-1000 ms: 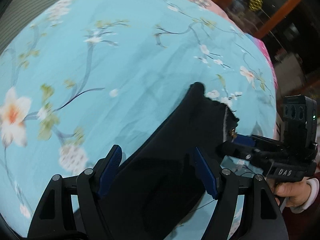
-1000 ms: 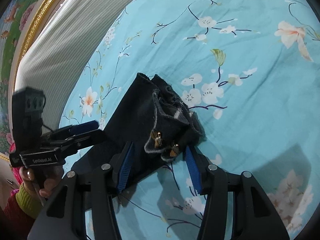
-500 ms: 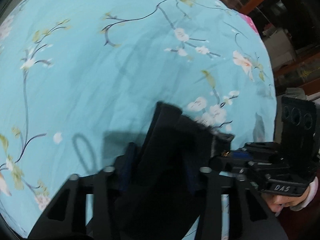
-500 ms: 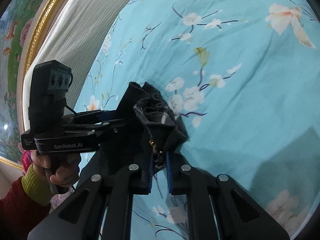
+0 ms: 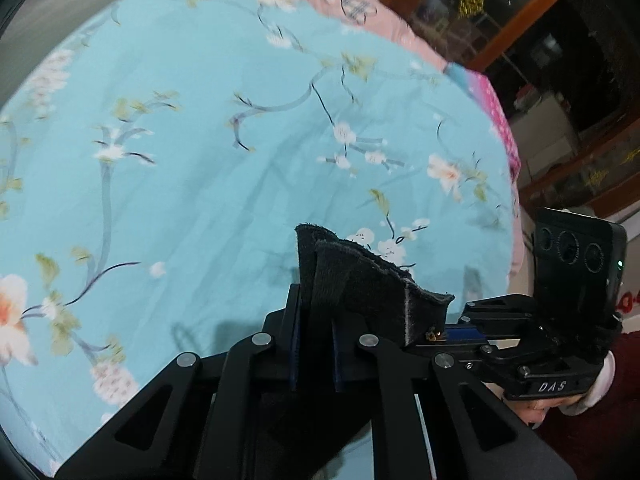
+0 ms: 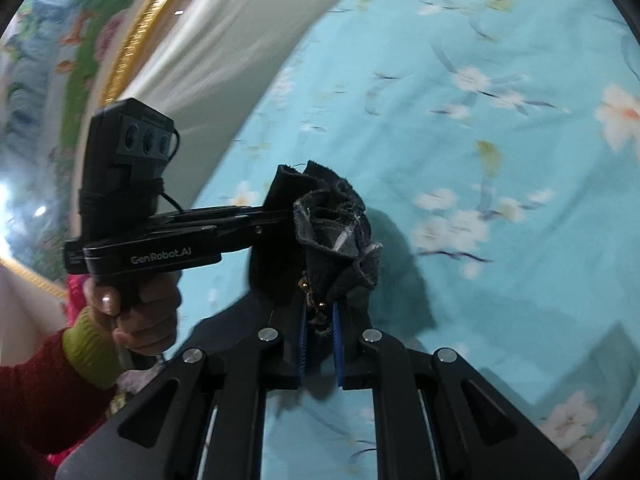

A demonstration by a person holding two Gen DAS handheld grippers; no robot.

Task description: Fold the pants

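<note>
Your left gripper (image 5: 314, 344) is closing on the black fabric pants (image 5: 360, 284), its blue-lined pads (image 5: 295, 332) already pinching a folded edge of the cloth between them. You are gripping the same garment with your right gripper (image 6: 319, 334), whose jaws are clenched tight on a bunched hem where small brass zipper pieces (image 6: 306, 283) are showing. Both tools are holding the dark cloth raised off the bed, so the frayed edge is standing up in loose folds just past each pair of fingers while the rest of the garment is hanging down beneath your tools. In the right wrist view your left hand (image 6: 136, 312), in a red sleeve with a yellow-green cuff (image 6: 90, 354), is wrapping the black pistol handle of the left tool, which is reaching in from the side to meet the cloth. In the left wrist view your right hand (image 5: 536, 410) is gripping its handle at the lower right edge. Beyond the pants, the turquoise floral bedsheet (image 5: 200, 180) is spreading out underneath, with the garment's shadow falling on it. Farther off, a pale ribbed headboard (image 6: 224, 40) with gold trim is curving along the sheet's edge, and a wooden glass-fronted cabinet (image 5: 520, 20) is standing past the bed.
</note>
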